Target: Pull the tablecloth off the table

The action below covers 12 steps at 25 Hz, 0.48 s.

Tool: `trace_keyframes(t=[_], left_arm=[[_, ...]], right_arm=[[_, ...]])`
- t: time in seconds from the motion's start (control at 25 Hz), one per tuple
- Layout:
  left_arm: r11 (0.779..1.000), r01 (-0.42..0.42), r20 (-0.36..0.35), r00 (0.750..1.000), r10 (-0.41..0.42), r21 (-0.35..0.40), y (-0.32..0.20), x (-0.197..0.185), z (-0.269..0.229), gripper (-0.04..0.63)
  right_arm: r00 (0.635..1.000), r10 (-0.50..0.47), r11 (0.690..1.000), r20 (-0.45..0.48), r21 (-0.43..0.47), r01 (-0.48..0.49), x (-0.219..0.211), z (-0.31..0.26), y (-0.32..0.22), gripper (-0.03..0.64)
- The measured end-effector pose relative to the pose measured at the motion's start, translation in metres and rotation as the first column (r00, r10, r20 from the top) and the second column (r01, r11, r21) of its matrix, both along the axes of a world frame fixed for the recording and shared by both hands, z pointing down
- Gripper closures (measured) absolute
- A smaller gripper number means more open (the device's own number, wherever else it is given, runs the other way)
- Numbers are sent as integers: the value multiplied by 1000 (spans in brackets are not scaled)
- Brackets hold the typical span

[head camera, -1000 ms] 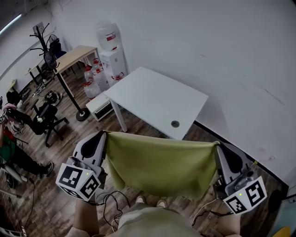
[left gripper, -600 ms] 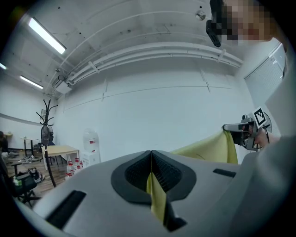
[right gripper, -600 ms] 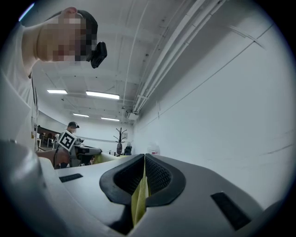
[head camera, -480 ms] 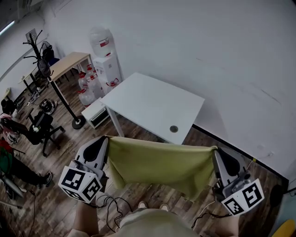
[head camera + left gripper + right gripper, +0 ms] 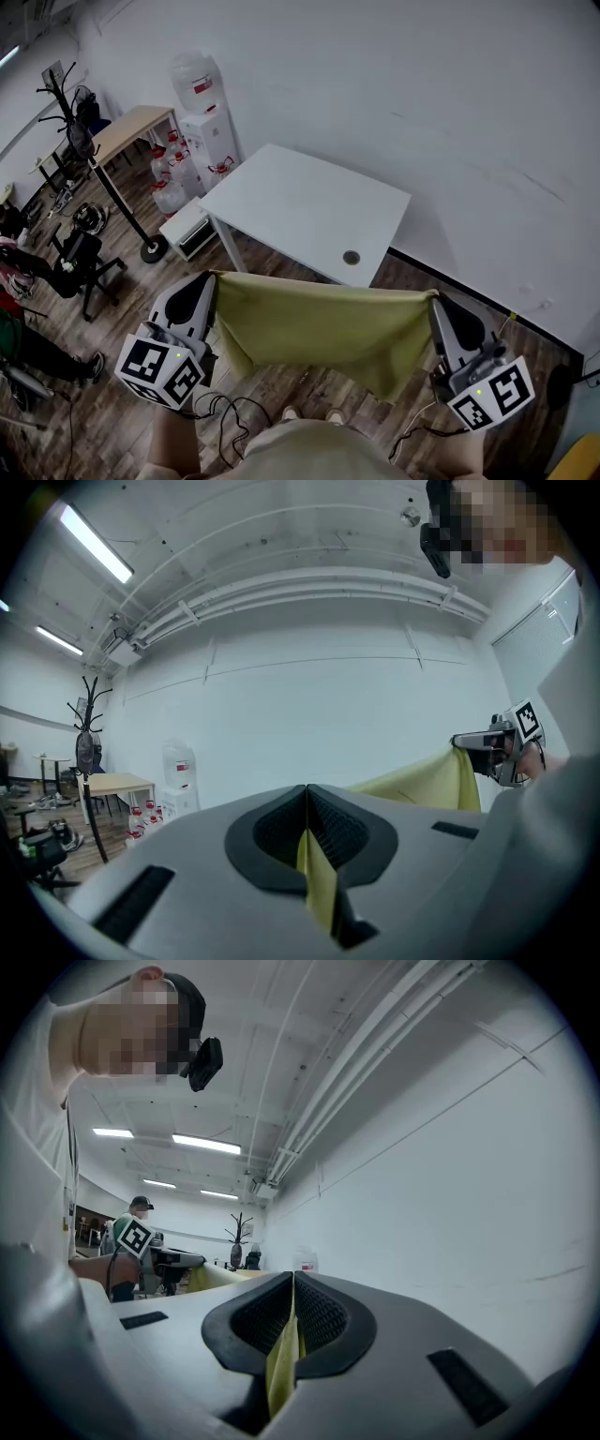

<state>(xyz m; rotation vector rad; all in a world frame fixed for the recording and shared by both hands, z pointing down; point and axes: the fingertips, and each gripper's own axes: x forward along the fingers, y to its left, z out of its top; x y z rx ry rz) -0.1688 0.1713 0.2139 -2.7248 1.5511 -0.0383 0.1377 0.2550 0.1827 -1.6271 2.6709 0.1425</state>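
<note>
My left tool (image 5: pixel 212 281) and right tool (image 5: pixel 434 302) are each clamped tight on a top corner of the thin yellow-green fabric tablecloth (image 5: pixel 319 328). It hangs stretched between them in the air, clear of the bare white rectangular tabletop (image 5: pixel 309 211). Only thin edges are pinched, so I judge an outward tug could slip one corner free and drop it onto the wooden floor (image 5: pixel 319 389).

Left gripper (image 5: pixel 214 279) and right gripper (image 5: pixel 434 302): light grey plastic shells, each with a dark oval inset on top. Fingers (image 5: pixel 187 864) grey with black ribbed pads (image 5: pixel 330 829). Each carries a marker cube (image 5: pixel 161 367) with black-and-white squares and a small green light. Dark cables (image 5: pixel 225 412) trail below. Person wears a pale khaki garment (image 5: pixel 309 452) and light shoes (image 5: pixel 289 412).
</note>
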Motion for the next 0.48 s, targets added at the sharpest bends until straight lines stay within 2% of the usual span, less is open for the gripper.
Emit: trace_keyframes(t=[0.48], left_arm=[[1000, 1, -9, 1000, -1, 5, 0, -5, -2, 575]], right_arm=[[1000, 2, 1000, 16, 9, -2, -5, -4, 1, 587]])
